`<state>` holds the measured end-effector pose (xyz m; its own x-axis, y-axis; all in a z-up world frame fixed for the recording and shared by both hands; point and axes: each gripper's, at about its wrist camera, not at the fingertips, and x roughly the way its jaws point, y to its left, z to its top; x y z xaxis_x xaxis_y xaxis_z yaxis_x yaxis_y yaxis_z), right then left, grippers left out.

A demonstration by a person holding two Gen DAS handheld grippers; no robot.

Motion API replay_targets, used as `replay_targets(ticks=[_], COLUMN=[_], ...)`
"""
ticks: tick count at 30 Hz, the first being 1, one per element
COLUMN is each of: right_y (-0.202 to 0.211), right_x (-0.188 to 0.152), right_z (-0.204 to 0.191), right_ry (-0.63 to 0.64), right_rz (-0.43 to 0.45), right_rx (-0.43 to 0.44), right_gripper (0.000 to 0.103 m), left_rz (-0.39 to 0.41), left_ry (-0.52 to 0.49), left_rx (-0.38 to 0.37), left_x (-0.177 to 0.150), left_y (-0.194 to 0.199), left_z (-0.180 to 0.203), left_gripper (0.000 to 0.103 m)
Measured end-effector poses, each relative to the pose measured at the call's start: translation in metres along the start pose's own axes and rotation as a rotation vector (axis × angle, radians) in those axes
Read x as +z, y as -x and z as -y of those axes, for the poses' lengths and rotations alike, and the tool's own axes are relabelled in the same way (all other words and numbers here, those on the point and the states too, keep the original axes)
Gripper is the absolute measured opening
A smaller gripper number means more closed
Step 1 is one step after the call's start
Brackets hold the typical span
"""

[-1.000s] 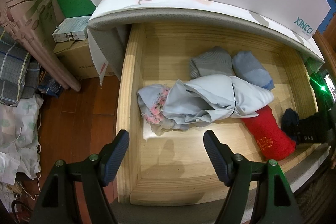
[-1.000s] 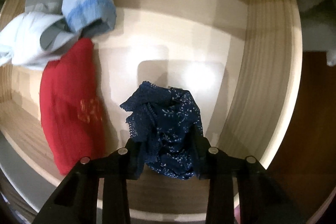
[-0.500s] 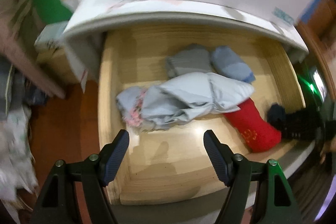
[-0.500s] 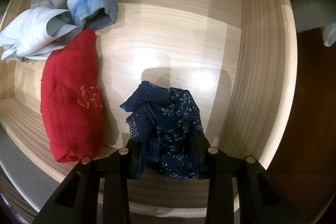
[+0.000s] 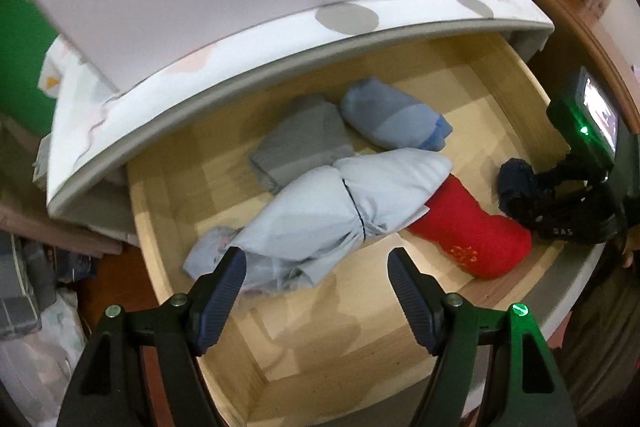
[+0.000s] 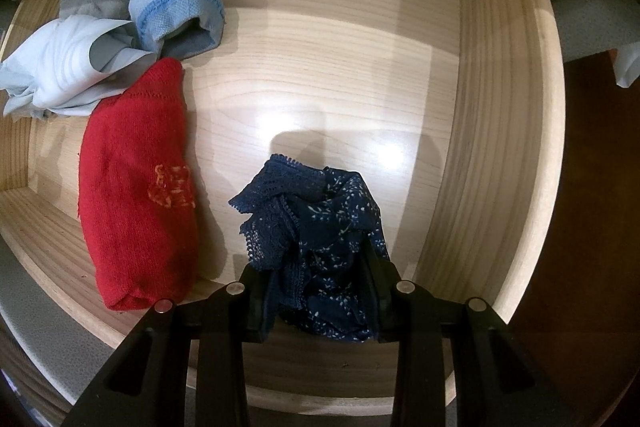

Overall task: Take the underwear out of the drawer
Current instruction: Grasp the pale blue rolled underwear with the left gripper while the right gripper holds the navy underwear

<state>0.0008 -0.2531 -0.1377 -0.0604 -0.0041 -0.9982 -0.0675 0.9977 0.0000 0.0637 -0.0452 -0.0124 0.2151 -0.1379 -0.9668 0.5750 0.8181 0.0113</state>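
Note:
A wooden drawer (image 5: 280, 379) (image 6: 492, 131) stands pulled out, with rolled clothes in it. My right gripper (image 6: 316, 279) points down into its right end and is shut on navy lace underwear (image 6: 316, 227) with small white flowers, which bunches between the pads. The left wrist view shows that gripper (image 5: 532, 203) and the navy underwear (image 5: 514, 179) at the drawer's right. My left gripper (image 5: 314, 279) hangs open over the drawer's left half, above a pale blue bundle (image 5: 344, 211), with nothing between its fingers.
A red knitted roll (image 5: 472, 239) (image 6: 136, 195) lies beside the navy piece. A grey roll (image 5: 300, 147) and a blue-banded roll (image 5: 392, 119) (image 6: 172, 11) lie at the back. A mattress edge (image 5: 248, 67) overhangs the drawer. Bags (image 5: 36, 323) sit on the floor at left.
The left gripper has swung right and rolled, so the drawer now looks tilted and the pale bundle sits nearer its fingers. The right gripper shifted slightly, still gripping the navy underwear.

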Motion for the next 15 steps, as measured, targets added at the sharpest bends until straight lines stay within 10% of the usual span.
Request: replay_targets(ticks=[15], right_y=[0.008], right_x=[0.003], right_z=[0.007], right_ry=[0.002], right_rz=[0.003], right_rx=[-0.002], right_gripper=[0.032], left_rz=[-0.115], left_ry=[-0.006], left_rx=[-0.026], left_x=[0.023], left_y=[-0.055], left_z=[0.001], left_gripper=[0.080])
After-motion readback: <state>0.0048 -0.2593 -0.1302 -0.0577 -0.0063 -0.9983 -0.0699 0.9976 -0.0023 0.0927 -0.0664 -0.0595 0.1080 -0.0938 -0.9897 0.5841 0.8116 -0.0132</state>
